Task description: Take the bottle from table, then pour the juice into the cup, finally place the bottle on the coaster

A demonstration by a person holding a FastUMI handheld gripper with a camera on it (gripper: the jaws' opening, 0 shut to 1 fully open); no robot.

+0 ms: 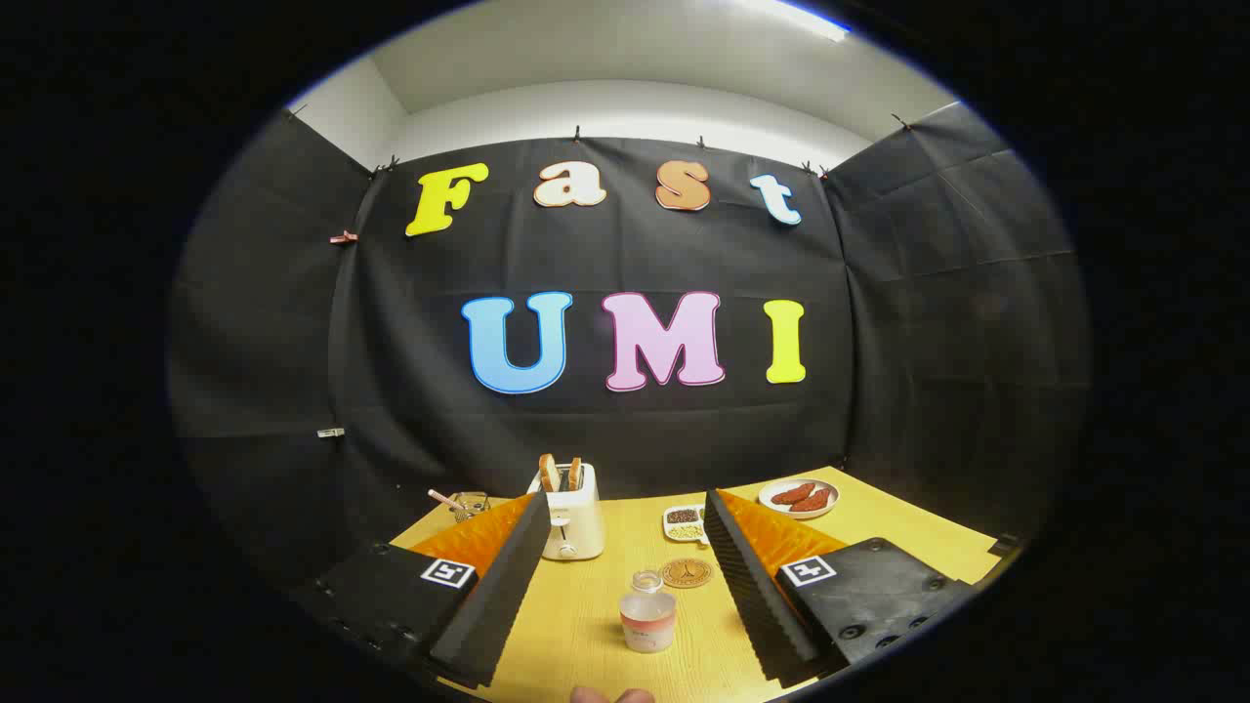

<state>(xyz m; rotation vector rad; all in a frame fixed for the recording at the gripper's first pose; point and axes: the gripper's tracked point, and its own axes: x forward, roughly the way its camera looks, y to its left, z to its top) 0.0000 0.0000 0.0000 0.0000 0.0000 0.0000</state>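
wooden table [586, 625]; tool [625, 517] spread wide, empty, bottle [647, 613] between its fingers.

A white toaster [571, 522] with two bread slices [561, 473] stands on the yellow table [908, 532]. Near it lie a small divided dish [686, 522] of seeds and a plate [798, 498] holding sausages [802, 496].

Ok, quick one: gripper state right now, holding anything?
Gripper: open, holding nothing; the juice bottle stands on the table between its spread fingers, touched by neither.
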